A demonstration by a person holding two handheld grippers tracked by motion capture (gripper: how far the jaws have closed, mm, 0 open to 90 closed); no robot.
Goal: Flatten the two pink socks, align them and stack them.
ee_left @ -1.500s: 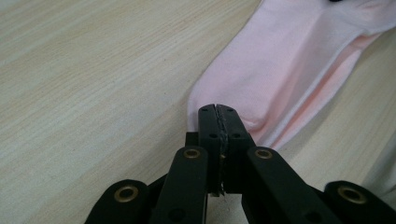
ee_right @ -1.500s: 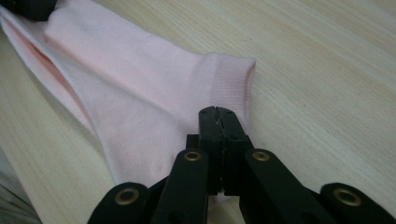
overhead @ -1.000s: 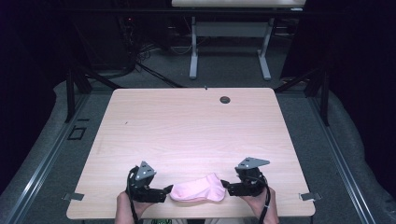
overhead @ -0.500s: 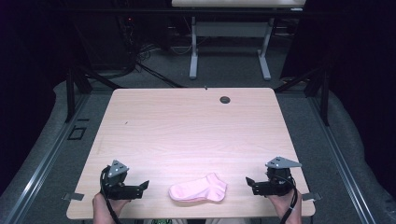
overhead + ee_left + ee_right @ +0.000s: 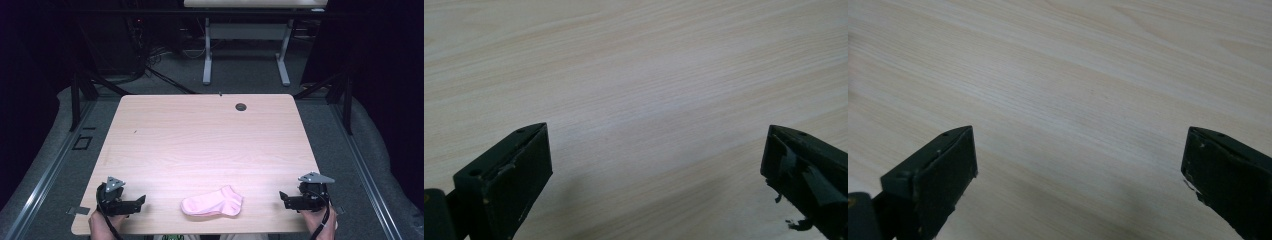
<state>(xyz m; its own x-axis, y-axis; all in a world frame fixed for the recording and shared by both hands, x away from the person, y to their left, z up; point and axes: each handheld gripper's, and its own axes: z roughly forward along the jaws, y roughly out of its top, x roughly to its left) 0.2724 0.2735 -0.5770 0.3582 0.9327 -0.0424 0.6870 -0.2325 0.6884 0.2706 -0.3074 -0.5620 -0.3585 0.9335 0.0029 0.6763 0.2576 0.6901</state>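
A pink sock [image 5: 212, 203] lies flat near the table's front edge, its toe pointing left and its cuff to the right. My left gripper [image 5: 141, 200] rests low at the front left corner, pointing right toward the sock and well apart from it. Its jaws have just been opening and now stand wide over bare wood [image 5: 656, 131]. My right gripper [image 5: 283, 198] sits at the front right, pointing left at the sock with a clear gap between them. Its jaws have also just opened, and only tabletop lies between them [image 5: 1080, 131].
The light wooden table [image 5: 200, 135] has a small dark cable hole [image 5: 241, 106] near its far edge. Behind it stand the white legs of another desk [image 5: 206, 55], with cables on the grey floor. Metal rails run along both sides of the table.
Both grippers have let go of the sock and drawn apart toward the table's front corners, with their jaws opening. The sock now lies free between them.
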